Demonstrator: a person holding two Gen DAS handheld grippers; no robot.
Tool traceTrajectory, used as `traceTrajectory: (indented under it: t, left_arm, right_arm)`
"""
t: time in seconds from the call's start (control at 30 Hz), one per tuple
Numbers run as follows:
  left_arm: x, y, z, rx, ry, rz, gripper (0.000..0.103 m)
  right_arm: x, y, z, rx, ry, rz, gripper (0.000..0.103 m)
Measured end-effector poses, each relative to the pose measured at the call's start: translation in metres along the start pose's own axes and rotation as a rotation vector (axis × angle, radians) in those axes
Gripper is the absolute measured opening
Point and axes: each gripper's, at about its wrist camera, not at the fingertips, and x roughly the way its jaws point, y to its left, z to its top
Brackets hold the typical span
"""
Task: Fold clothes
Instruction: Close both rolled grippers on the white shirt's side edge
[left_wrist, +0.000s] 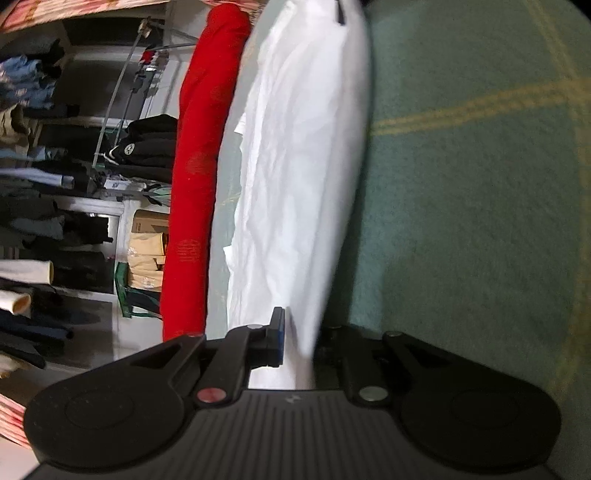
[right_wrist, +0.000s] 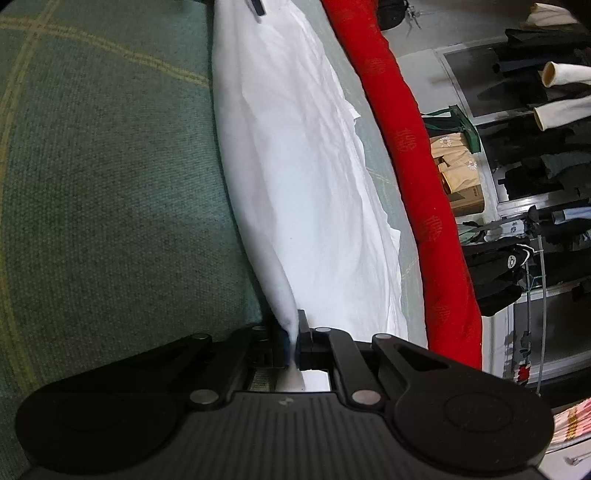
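my left gripper (left_wrist: 295, 341) and right gripper (right_wrist: 293, 345) both pinch white garment (right_wrist: 295, 166), stretched over green blanket (right_wrist: 110, 166); red roll (right_wrist: 413, 166) bounds far edge, apparently; open blanket nearside.

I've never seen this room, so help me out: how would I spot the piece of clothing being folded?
Find the green blanket with thin yellow stripes covering the surface. On it lies a crumpled white garment, stretched between the left gripper and right gripper. The long roll beside it is red; only this cloth is white.
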Motion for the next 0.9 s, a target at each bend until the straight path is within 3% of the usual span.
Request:
traceTrajectory:
  t: [0.13, 0.7, 0.9]
  left_arm:
    - [0.006, -0.004, 0.003, -0.021, 0.014, -0.014, 0.000]
    - [0.011, 0.006, 0.002, -0.034, 0.005, -0.047, 0.000]
    - [0.011, 0.007, 0.002, -0.037, 0.002, -0.052, 0.000]
  right_arm:
    - [-0.001, 0.002, -0.001, 0.004, -0.004, -0.007, 0.009]
    - [0.003, 0.004, 0.005, -0.055, 0.029, -0.027, 0.008]
    - [0.003, -0.004, 0.004, 0.003, 0.017, -0.006, 0.008]
